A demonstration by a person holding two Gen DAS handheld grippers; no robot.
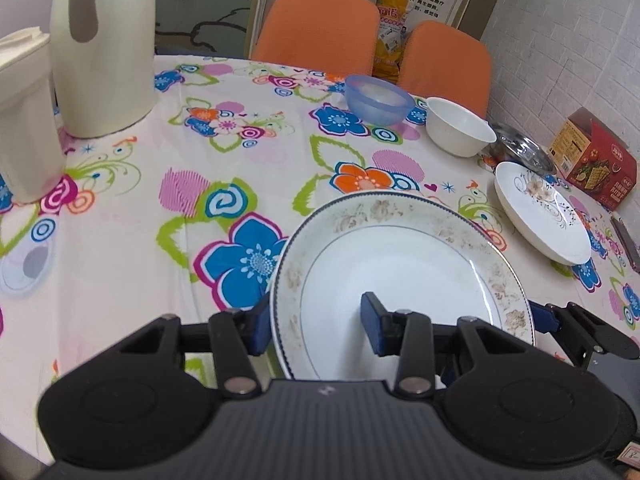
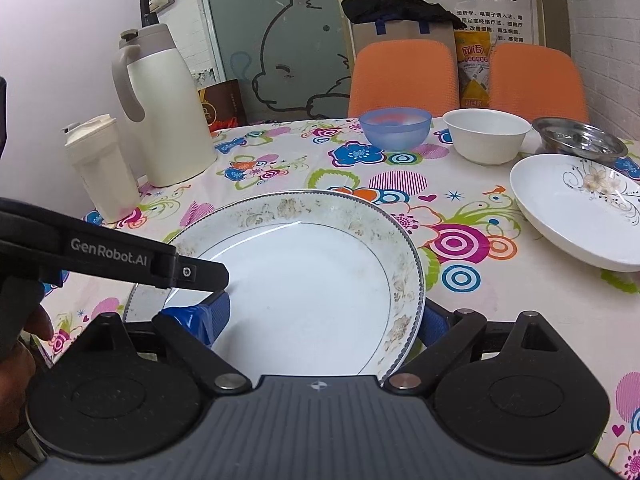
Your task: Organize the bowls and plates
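A large white plate [image 1: 400, 256] [image 2: 304, 264] with a faded floral rim lies at the near edge of the flowered table. My left gripper [image 1: 316, 326] has its jaws half drawn in on the plate's left rim, one finger outside the rim and one on the plate. In the right wrist view its finger [image 2: 204, 274] rests on the plate. My right gripper [image 2: 323, 320] stands open astride the right rim. Farther right lie a smaller flowered plate [image 1: 540, 216] [image 2: 576, 208], a white bowl [image 1: 460, 128] [image 2: 486, 136], a blue bowl [image 1: 378, 98] [image 2: 394, 128] and a steel dish [image 1: 524, 152] [image 2: 580, 140].
A cream thermos jug [image 1: 104, 48] [image 2: 168, 112] and a lidded tumbler [image 1: 24, 120] [image 2: 102, 168] stand at the left of the table. A red carton [image 1: 592, 160] sits at the far right. Two orange chairs [image 2: 404, 76] stand behind the table. A hand [image 2: 24, 344] holds the left gripper.
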